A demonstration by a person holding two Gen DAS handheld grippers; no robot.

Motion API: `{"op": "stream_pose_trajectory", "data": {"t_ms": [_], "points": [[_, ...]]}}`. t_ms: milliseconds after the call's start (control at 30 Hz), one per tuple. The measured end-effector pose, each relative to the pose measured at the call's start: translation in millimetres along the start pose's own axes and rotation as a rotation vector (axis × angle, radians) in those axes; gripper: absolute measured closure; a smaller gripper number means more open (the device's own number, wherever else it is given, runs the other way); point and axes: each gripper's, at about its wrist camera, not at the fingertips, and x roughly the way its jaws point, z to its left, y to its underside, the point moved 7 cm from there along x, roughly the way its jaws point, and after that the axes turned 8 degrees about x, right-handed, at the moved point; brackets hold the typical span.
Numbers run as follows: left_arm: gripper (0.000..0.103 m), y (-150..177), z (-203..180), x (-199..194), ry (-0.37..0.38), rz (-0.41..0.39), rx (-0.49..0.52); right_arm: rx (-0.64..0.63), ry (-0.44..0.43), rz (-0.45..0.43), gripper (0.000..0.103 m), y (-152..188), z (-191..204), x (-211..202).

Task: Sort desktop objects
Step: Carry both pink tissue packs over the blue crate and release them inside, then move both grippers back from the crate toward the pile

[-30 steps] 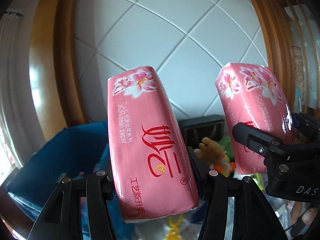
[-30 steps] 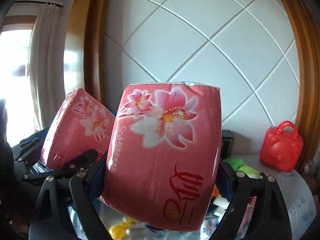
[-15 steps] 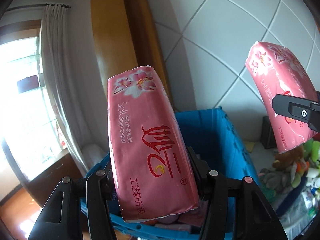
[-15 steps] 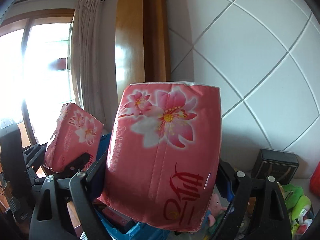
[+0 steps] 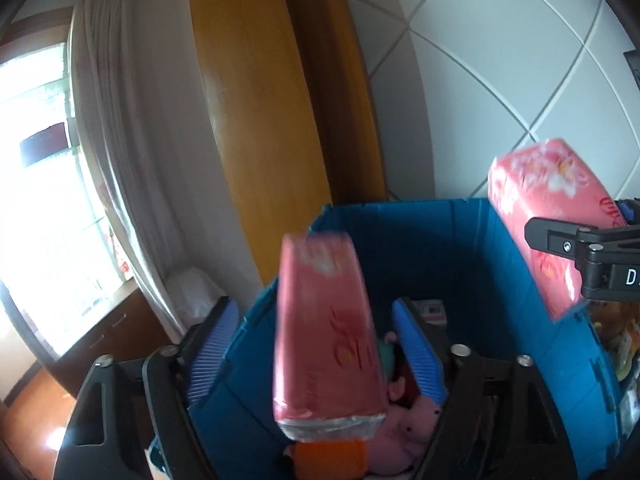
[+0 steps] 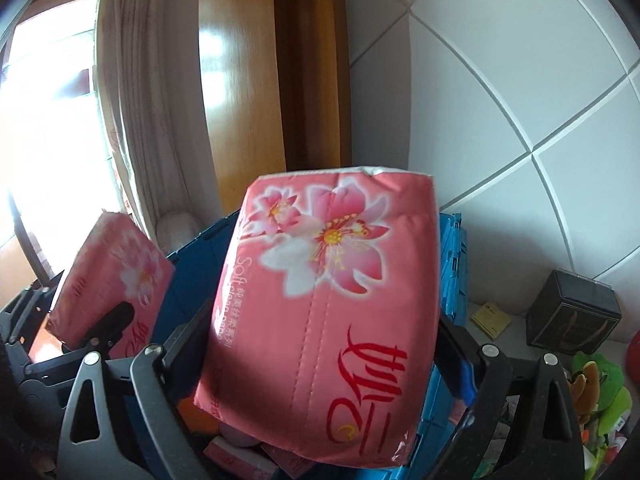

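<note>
A: Right, biggest first: blue corrugated plastic bin [image 5: 472, 248], ribbed walls, standing by the white diagonal-tiled wall [image 5: 520, 60] and the glossy wood panel [image 5: 256, 120].

B: Noted. Left gripper [image 5: 316, 354] has its fingers spread wide, blue ridged pads [image 5: 210, 354] clear of the glossy pink tissue pack [image 5: 326, 336] that sits blurred between them, above the bin's opening. No contact visible.

A: Right gripper [image 6: 320, 344] is clamped on the second tissue pack [image 6: 324, 304], a soft rectangular block, flower print and red script sharp.

B: That pack also shows at the left view's right edge, over the bin's rim.

A: Only the left view looks into the bin: pink plush toy [image 5: 400, 428], something orange [image 5: 332, 454].

B: Only the right view shows the desk [image 6: 516, 328] beside the bin: black box [image 6: 572, 316], small yellow card [image 6: 491, 319], green plush [image 6: 600, 384].
</note>
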Motion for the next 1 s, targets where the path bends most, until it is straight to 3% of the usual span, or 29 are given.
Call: {"op": "stream_pose_trajectory", "data": {"t_ms": [133,267,667,1000], "points": [[0.017,-17.5,5.8,-6.4,-0.017,-0.048,0.026,0.034,-0.015,-0.055,0.000,-23.6,2.8,-7.6],[0.017,-12.7,10.3,-10.5,-0.001,-0.061,0.007,0.051,-0.035,-0.099,0.000,-27.4,12.1,-26.4],[0.017,27.1,10.7,-40.4,0.095,-0.111,-0.024,0.018,-0.022,-0.176,0.000,61.0,3.5,-106.9],[0.016,41.8,-2.4,-70.4,0.171,-0.145,-0.028,0.068,0.018,-0.205,0.000,105.5,-5.1,-152.1]]}}
